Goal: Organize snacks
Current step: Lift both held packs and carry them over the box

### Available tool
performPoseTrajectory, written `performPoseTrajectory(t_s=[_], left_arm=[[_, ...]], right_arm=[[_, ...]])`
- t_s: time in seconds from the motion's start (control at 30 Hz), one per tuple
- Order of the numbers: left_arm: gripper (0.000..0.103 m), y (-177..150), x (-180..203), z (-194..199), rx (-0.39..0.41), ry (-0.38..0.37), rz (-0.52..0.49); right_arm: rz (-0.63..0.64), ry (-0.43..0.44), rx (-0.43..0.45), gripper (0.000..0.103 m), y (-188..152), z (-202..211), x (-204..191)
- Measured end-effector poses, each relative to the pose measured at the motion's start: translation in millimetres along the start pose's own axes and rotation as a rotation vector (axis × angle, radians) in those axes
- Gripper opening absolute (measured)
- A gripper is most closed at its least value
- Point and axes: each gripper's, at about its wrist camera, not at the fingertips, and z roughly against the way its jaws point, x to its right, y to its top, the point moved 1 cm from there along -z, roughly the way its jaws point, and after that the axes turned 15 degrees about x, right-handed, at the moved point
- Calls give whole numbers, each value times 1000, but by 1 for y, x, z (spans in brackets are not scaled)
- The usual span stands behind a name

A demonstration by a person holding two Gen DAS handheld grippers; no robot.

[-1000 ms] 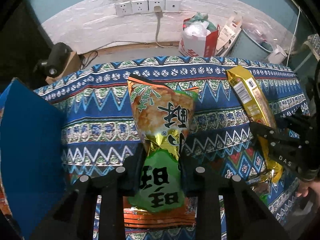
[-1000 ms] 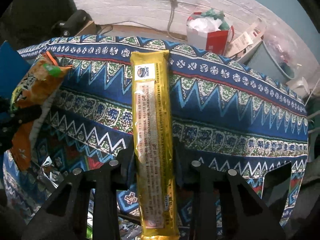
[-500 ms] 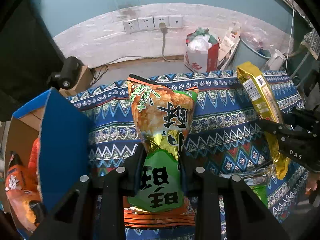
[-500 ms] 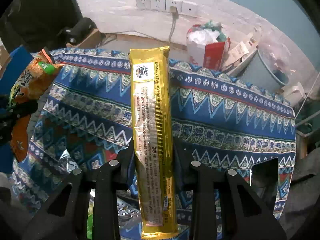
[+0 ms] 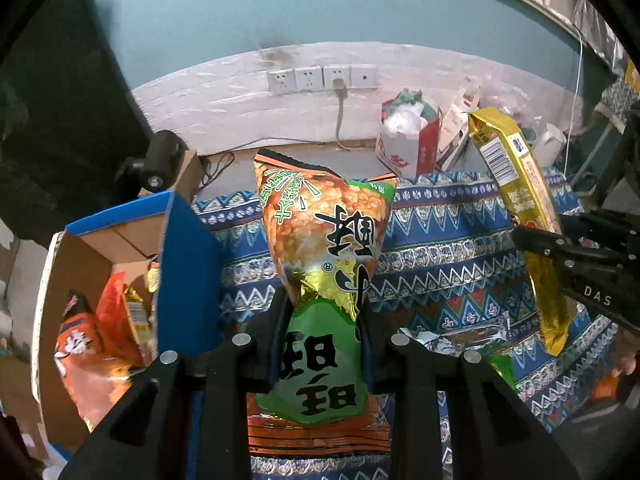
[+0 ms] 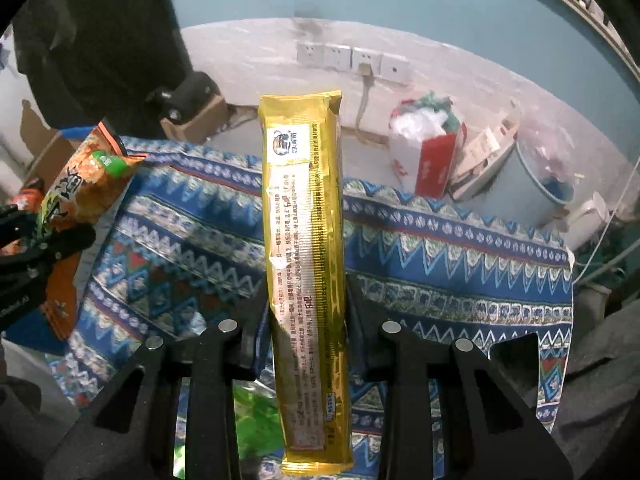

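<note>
Left gripper [image 5: 324, 312] clamped on waist of orange-green snack bag [image 5: 324, 248], bag upright above patterned cloth [image 5: 440, 248]. Right gripper [image 6: 306, 312] clamped on long gold packet [image 6: 304, 220], packet upright, also above cloth. Open cardboard box [image 5: 76, 272] with blue flap at left of cloth; orange packets [image 5: 92, 352] inside. Crumpled wrappers [image 5: 452, 336] lying on cloth between grippers. Wall sockets [image 5: 320, 78] behind.

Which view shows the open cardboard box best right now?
The left wrist view: the cardboard box stands at the left with its blue flap up and orange snack bags visible inside. The right wrist view shows only a sliver of it at the far left edge, behind the left gripper.
</note>
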Motion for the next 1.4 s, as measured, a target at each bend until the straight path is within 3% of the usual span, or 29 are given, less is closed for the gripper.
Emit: performPoseTrajectory(t_s=[0.57,1.4], left_arm=[[31,5,-75,49,55,77,119],[31,-24,-179,93,98,196,247]], right_arm=[[28,109,63,31,37,20,-68],[123,272,49,31,78,-14,-200]])
